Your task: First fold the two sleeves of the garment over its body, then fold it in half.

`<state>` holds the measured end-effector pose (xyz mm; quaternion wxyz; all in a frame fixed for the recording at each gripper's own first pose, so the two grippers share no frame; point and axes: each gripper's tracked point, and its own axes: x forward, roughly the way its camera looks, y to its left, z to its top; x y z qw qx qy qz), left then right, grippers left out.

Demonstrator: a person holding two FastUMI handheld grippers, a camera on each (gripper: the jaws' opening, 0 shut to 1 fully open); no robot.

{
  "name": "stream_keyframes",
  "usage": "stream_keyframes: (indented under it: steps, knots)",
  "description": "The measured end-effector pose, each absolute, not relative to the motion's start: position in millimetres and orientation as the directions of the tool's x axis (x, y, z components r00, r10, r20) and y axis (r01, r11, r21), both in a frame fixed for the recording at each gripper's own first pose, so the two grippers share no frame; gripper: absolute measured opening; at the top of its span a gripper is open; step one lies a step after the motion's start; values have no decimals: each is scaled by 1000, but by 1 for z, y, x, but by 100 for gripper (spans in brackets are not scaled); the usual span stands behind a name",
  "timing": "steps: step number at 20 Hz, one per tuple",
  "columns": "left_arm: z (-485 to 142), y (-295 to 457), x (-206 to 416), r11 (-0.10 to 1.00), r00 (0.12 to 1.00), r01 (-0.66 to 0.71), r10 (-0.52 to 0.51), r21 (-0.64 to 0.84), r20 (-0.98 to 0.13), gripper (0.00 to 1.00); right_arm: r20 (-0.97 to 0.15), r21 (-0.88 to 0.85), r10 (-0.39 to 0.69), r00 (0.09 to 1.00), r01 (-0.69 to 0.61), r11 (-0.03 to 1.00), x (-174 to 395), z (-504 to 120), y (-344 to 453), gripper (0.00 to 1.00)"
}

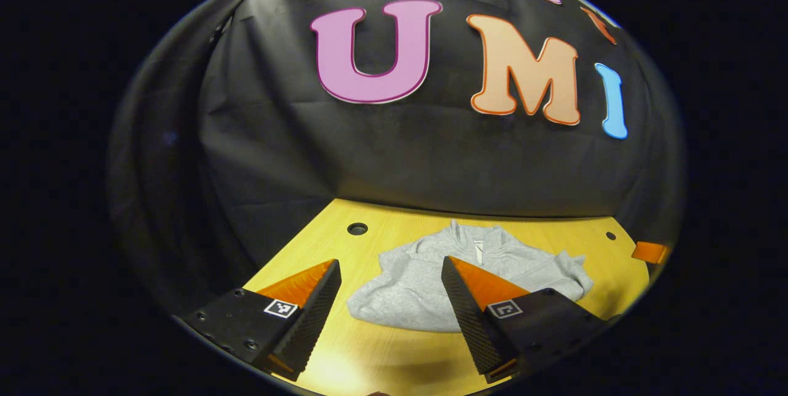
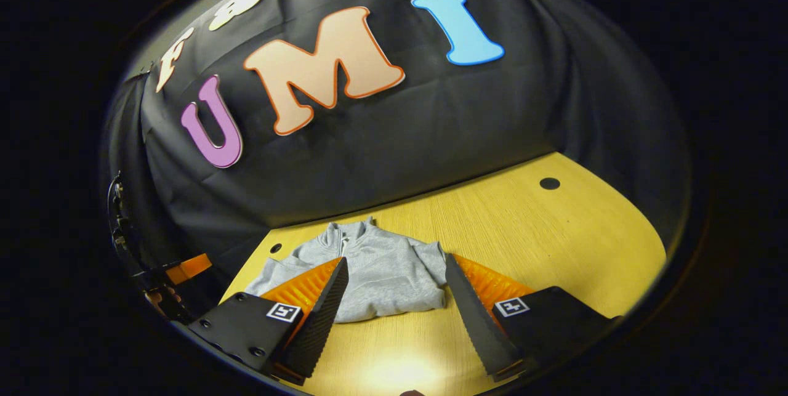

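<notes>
Grey garment (image 1: 431,285) sits folded-looking on the wooden desk (image 2: 554,242) near the back wall, both tongs, left (image 1: 391,297) and right (image 2: 397,297), spread wide and empty above it, probably lining up a grab

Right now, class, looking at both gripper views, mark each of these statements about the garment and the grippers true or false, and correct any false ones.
1. The grey garment lies on the wooden table. True.
2. The left gripper is shut on the garment. False: it is open and holds nothing.
3. The garment's collar points toward the booth wall. True.
4. The right gripper holds a sleeve. False: it is open and empty.
5. The table has round holes. True.
</notes>
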<state>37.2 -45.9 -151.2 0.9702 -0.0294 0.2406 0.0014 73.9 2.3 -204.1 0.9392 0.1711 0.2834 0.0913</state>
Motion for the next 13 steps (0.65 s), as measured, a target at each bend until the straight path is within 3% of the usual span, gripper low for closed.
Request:
stream_keyframes:
  steps: [1,3,9,10,11,13]
  knots:
    - [-142,-42,28,1000,896,0,-12,-26,-444,95,-488,356,257,834,-79,931,69,-197,3,94]
    - [-129,-40,11,1000,911,26,-18,15,-413,96,-464,325,232,855,-79,943,54,-185,2,98]
    - [-113,-21,-8,996,943,44,-17,74,-333,93,-340,179,190,921,-136,975,21,-143,21,98]
    - [-113,-20,-10,996,945,45,-17,78,-328,97,-322,161,188,928,-142,977,17,-140,27,98]
    - [-115,-18,-10,996,945,50,-23,74,-326,93,-309,149,189,932,-149,977,12,-136,31,98]
    - [-117,-7,-20,996,939,60,-34,67,-342,93,-295,131,178,939,-145,981,3,-132,40,98]
